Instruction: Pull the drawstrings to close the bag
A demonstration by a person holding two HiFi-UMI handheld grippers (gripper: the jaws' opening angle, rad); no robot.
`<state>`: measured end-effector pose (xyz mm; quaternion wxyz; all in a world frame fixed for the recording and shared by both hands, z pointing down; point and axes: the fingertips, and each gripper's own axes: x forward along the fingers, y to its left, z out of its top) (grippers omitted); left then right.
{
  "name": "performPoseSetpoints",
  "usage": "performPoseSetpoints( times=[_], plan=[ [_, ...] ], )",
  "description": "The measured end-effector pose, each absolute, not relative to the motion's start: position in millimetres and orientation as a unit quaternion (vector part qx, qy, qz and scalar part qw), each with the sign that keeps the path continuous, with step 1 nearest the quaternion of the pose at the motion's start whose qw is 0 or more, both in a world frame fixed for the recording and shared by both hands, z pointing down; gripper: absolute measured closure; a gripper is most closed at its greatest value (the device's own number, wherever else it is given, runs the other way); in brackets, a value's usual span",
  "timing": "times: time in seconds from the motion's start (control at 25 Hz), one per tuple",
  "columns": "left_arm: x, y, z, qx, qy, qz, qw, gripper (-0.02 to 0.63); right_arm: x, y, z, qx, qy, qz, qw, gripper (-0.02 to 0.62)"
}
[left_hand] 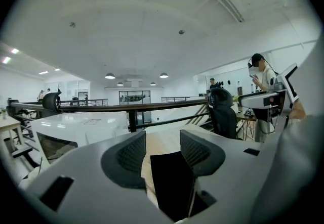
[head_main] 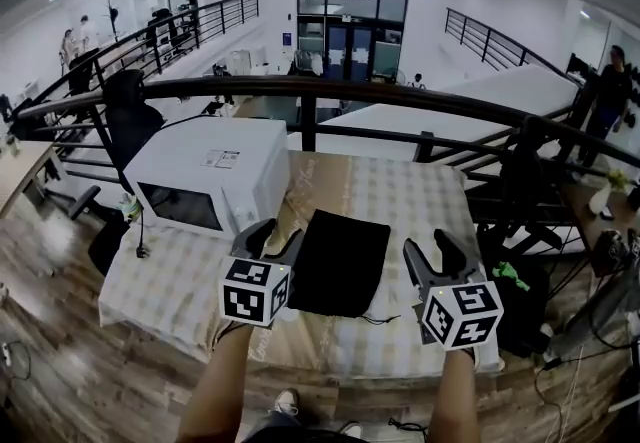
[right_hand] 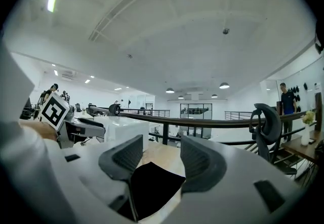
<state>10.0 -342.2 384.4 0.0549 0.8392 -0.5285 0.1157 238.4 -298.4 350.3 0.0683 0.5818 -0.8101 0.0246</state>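
A flat black drawstring bag lies on the checked tablecloth in the middle of the table, a thin drawstring trailing from its near right corner. My left gripper hovers open just left of the bag, nothing between its jaws. My right gripper hovers open to the bag's right, also with nothing in it. The bag shows below the open left gripper in the left gripper view, and the bag shows below the open right gripper in the right gripper view.
A white microwave stands on the table's left part, close to my left gripper. A black railing runs behind the table. A dark office chair stands off the table's right edge. A person stands far right.
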Motion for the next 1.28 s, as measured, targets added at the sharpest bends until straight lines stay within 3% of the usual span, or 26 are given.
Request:
performPoseSetpoints(
  times=[0.36,1.28],
  plan=[
    [-16,-324,398,0.819,-0.554,0.136,0.061,0.391,235,-295,364,0.545,-0.834,0.027,0.082,0.371],
    [-14,-296,526,0.845,-0.43,0.289,0.133,0.374,207,-274,492,0.44,-0.866,0.093,0.22,0.36]
  ],
)
